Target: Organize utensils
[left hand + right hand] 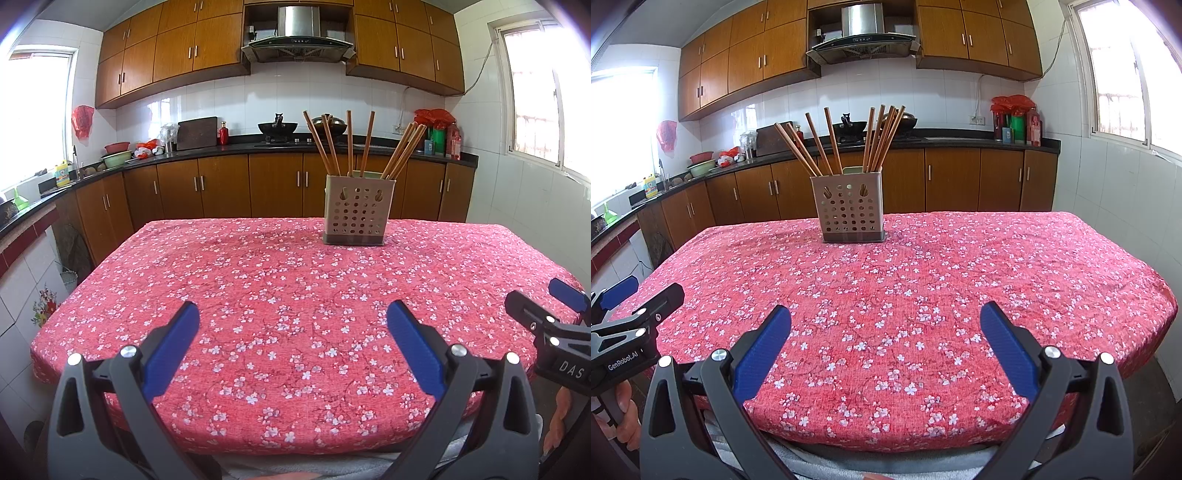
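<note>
Both grippers, left gripper (pixel 293 321) & right gripper (pixel 885 325), hang at the near table (pixel 1071 258) edge w/ jaws spread wide, nothing held. Chopsticks (pixel 831 138) stand fanned in the holder (pixel 849 210) at the far side. Light, stiff, prob slick: pinch mid-shaft, above the rim.

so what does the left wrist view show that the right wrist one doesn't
Only the left wrist view: the right gripper at its right edge, open, with a hand below it.

Only the right wrist view: the left gripper at its left edge, open, with a hand on its grip.

Both: the holder with chopsticks standing in it on the cloth, and the hood behind.
</note>
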A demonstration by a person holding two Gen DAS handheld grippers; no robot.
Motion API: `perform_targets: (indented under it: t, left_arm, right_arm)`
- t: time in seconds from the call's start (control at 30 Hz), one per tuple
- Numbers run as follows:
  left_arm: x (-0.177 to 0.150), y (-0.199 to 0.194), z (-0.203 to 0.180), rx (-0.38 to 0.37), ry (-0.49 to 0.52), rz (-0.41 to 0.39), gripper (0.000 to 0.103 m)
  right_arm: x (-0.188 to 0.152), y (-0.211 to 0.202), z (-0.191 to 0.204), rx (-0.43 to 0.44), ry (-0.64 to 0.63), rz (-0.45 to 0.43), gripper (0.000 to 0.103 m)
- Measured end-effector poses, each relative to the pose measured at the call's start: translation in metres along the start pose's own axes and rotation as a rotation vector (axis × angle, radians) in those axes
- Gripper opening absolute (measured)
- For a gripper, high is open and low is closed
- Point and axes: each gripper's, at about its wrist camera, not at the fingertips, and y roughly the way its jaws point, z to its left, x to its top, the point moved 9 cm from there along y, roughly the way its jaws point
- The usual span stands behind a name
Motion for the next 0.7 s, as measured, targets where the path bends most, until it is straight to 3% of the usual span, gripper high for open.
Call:
perform_targets:
  t: [0.7]
  left_arm:
    - [-0.0007,0.0001,0.0008,0.0,-0.003,0.0,0.099]
  right_arm:
    - [-0.0004,0.0,0.0,0.0,0.002,0.0,0.101]
